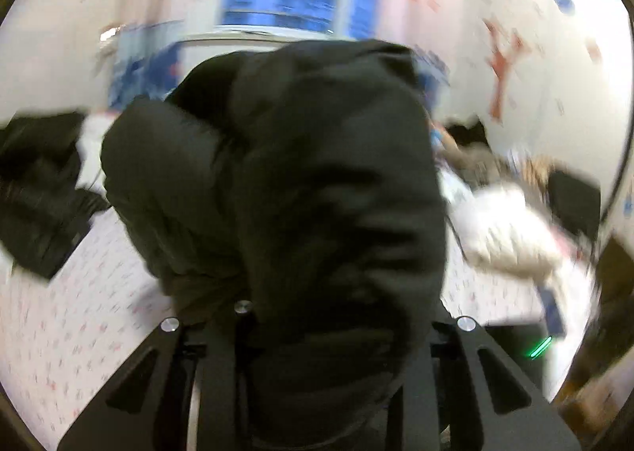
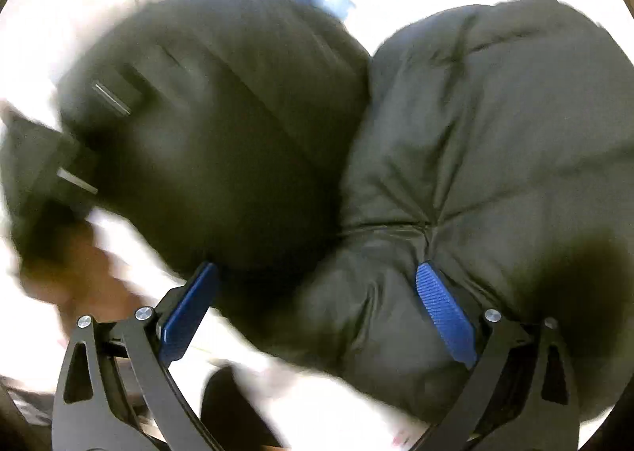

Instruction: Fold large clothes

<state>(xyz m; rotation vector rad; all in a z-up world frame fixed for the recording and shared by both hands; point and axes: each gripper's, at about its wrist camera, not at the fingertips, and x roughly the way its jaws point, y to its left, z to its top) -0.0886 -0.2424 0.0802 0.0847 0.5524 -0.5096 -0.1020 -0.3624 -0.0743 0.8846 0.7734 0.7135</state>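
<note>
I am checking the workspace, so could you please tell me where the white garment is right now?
In the left wrist view the white garment lies on the patterned sheet at the right, just beyond the black padded jacket.

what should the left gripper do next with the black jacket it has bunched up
Probably carry the black puffer jacket over the patterned sheet and lower it flat: the left gripper has it bunched up, and the right gripper stands open around it.
</note>
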